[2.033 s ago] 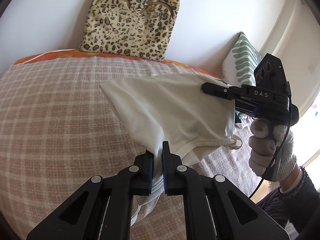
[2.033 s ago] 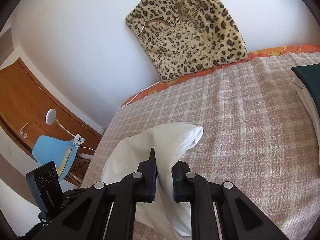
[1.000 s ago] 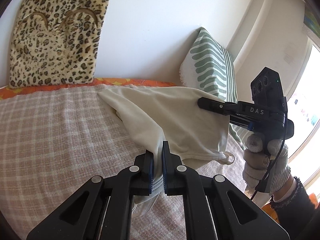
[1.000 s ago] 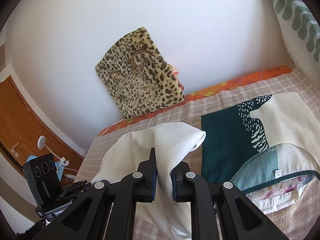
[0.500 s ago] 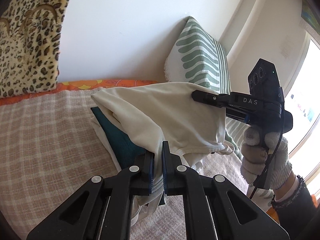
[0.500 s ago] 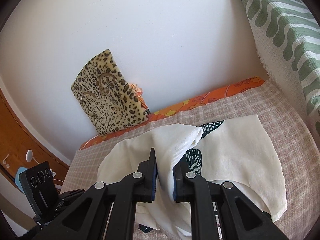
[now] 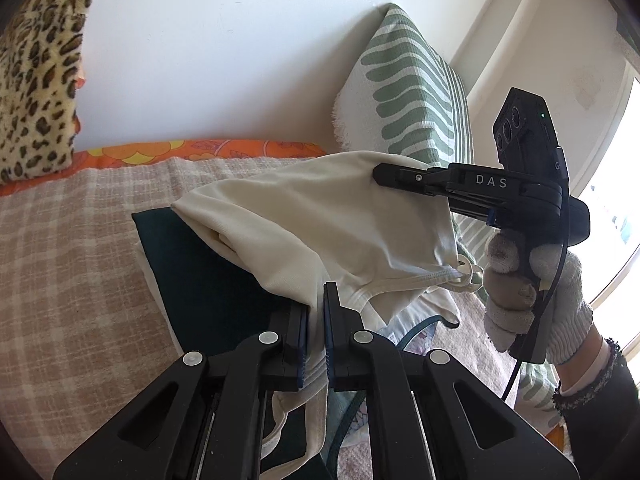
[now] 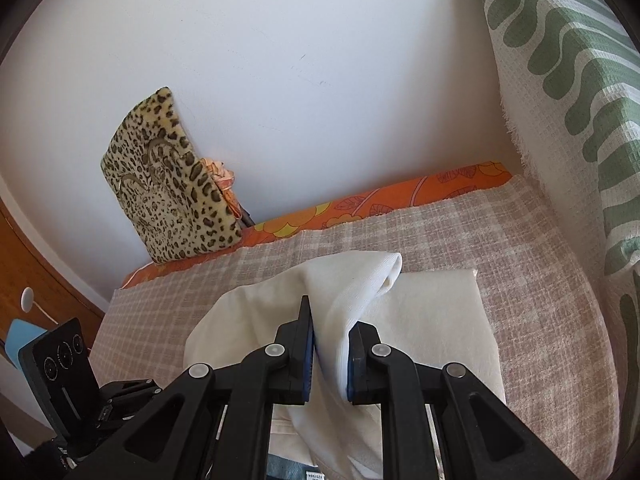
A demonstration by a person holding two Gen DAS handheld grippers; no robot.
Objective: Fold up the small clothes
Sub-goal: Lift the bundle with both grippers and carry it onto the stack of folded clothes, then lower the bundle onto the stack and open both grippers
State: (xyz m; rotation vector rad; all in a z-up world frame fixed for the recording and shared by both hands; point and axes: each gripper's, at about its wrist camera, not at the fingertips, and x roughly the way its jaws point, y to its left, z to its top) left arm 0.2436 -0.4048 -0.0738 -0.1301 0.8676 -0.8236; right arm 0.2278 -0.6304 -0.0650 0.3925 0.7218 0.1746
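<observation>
A folded cream white garment [image 7: 328,220] hangs in the air between both grippers, above a stack of folded clothes. My left gripper [image 7: 316,312] is shut on its near hem. My right gripper [image 8: 328,344] is shut on its other end [image 8: 352,284]; it also shows in the left wrist view [image 7: 384,174], held by a gloved hand. The stack under it has a dark teal piece [image 7: 192,264] and a cream folded piece [image 8: 444,312] on top.
The bed has a pink-beige checked cover [image 7: 68,248] with an orange flowered sheet [image 8: 400,200] along the wall. A green and white striped cushion [image 7: 408,92] stands at the right, a leopard cushion [image 8: 168,176] at the left. A wooden door [image 8: 24,248] is far left.
Both grippers have carried the cream garment to the right, from the bare bed cover to above the stack of folded clothes by the striped cushion. Both stay shut on it.
</observation>
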